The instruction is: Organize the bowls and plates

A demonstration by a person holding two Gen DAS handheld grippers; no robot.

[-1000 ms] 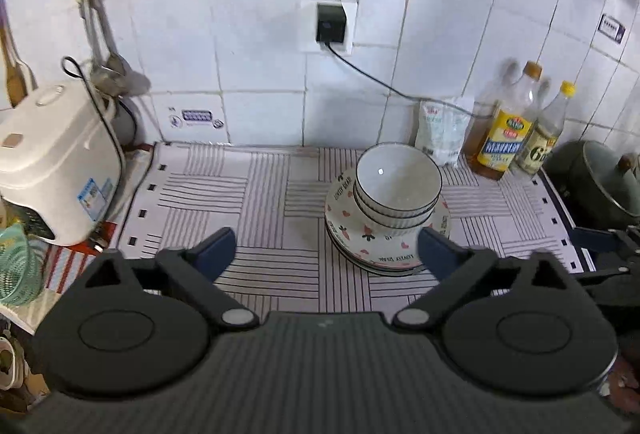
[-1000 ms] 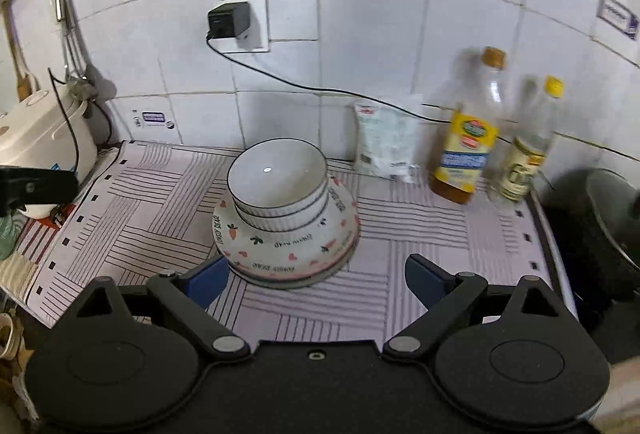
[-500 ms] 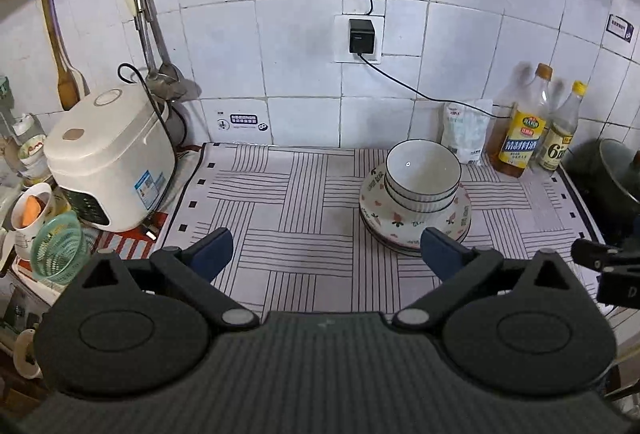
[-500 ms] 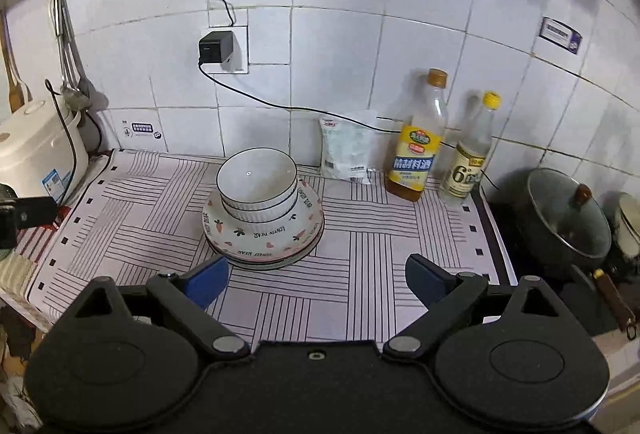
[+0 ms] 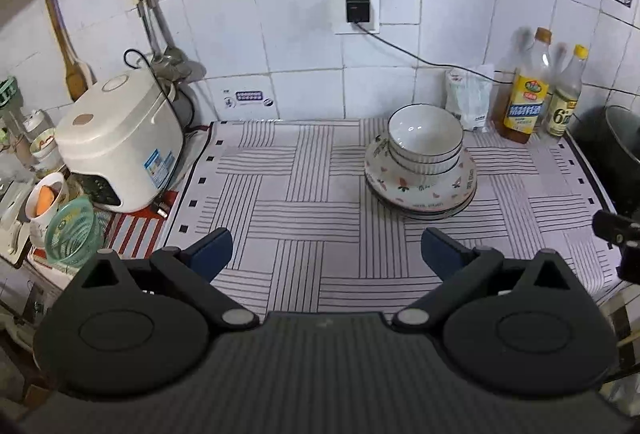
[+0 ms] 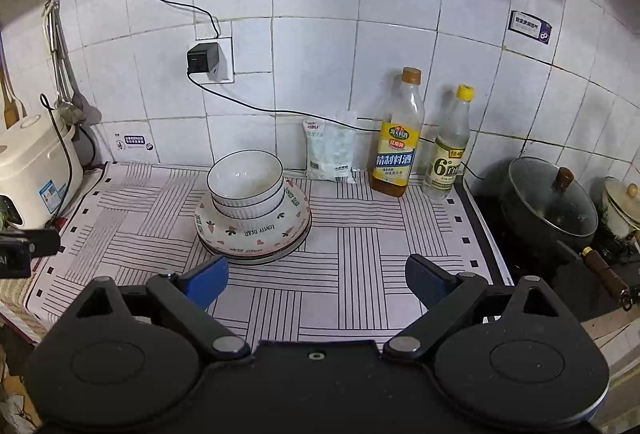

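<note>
- Left gripper [image 5: 326, 248]: jaws spread wide, holding nothing, above the striped mat [image 5: 304, 218], well apart from the crockery
- Right gripper [image 6: 316, 276]: jaws likewise apart and empty, near the front of the stack
- Task items: two nested ribbed bowls [image 6: 246, 183] sit inside the heart-patterned plates [image 6: 256, 230], mid-mat, near the salt bag [image 6: 330, 151] and cooking-wine bottle [image 6: 396, 141]
- Step in hand: judged complete or nearly so; the crockery forms one stack
- Next move: if any, a check that the stack sits level; no grasp appears needed
- Hidden: plate count unclear, only rims show; rice cooker [image 5: 118, 149] cut off in the right view; pot [image 6: 548, 205] cropped in the left view
</note>
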